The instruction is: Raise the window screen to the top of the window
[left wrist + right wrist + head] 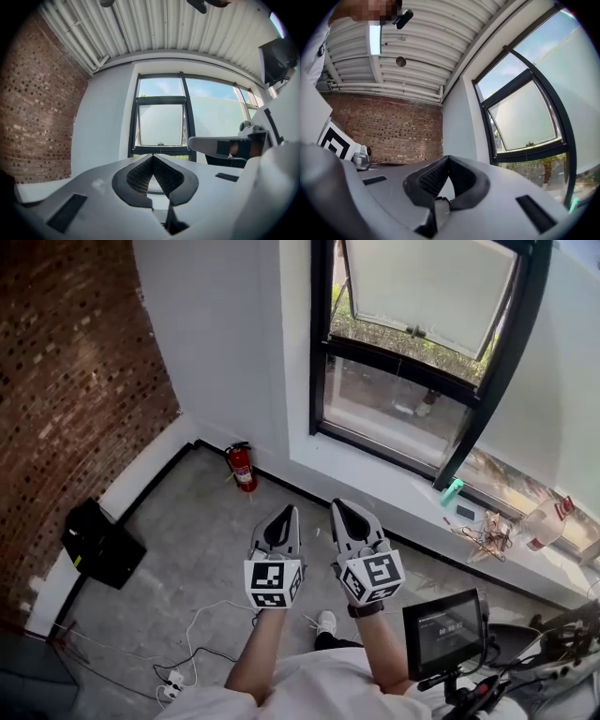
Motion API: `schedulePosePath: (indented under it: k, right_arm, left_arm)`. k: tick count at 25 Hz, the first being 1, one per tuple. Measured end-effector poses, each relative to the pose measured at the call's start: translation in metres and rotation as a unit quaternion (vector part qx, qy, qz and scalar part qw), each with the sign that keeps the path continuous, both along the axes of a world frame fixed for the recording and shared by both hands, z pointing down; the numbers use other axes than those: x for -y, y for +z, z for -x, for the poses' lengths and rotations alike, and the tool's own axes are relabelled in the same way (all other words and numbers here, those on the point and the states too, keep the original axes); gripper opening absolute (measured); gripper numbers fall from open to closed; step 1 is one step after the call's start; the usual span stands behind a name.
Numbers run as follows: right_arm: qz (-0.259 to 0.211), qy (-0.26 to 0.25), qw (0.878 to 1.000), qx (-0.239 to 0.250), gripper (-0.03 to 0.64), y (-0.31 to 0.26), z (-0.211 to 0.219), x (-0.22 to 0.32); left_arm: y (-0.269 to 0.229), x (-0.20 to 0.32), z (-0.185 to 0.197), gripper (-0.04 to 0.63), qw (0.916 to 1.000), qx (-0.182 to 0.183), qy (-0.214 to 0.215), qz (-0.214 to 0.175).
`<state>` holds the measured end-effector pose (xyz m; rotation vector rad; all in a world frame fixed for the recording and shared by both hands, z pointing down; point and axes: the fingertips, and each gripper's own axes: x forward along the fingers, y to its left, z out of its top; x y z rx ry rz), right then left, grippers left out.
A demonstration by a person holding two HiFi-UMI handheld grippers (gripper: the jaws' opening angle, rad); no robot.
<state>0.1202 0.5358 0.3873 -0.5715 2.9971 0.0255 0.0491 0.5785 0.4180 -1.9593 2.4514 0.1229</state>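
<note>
The left gripper (291,510) (152,156) and the right gripper (338,505) (447,159) are held side by side above the floor (187,549). The jaws of each are pressed together at the tips, and nothing is pinched between them. The window (403,362) (161,117) (525,117) is set in the white wall ahead, well apart from both grippers, with its upper sash tilted outward. The window screen cannot be told apart from the panes. A fire extinguisher (242,466) is stood against the wall below
</note>
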Motion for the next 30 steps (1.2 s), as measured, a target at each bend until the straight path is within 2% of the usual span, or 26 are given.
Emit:
schedulePosePath:
  k: [3,6,13,18,23,27,30]
  right_arm:
    - [-0.015,-0.005,1.000,0.014,0.002,-0.020,0.014,0.056]
    - [-0.014,-0.004,1.000,0.021,0.002,-0.025,0.018,0.107]
    - [0.028,-0.003,1.000,0.007,0.002,0.014,0.053,0.187]
    - [0.027,0.006,1.000,-0.003,0.002,0.027,0.088,0.238]
    - [0.024,0.047,0.999,-0.011,0.002,0.033,0.119,0.326]
    - [-0.001,0.078,0.997,0.002,0.002,0.006,0.163,0.399]
    - [0.003,0.086,0.996,0.000,0.002,0.003,0.199,0.440]
  left_arm:
    - [-0.021,0.058,0.009,0.000,0.9995,0.029,0.002,-0.013]
    - [-0.022,0.110,0.012,0.000,0.9993,0.035,0.005,-0.010]
    - [0.017,0.186,0.036,0.000,0.9991,0.017,0.020,0.035]
    - [0.028,0.252,0.075,0.000,0.9991,0.008,0.033,0.026]
    - [0.032,0.345,0.111,0.000,0.9969,0.004,0.076,0.021]
    - [0.015,0.414,0.148,0.000,0.9917,0.010,0.128,-0.011]
    - [0.009,0.459,0.179,0.000,0.9892,0.002,0.146,-0.014]
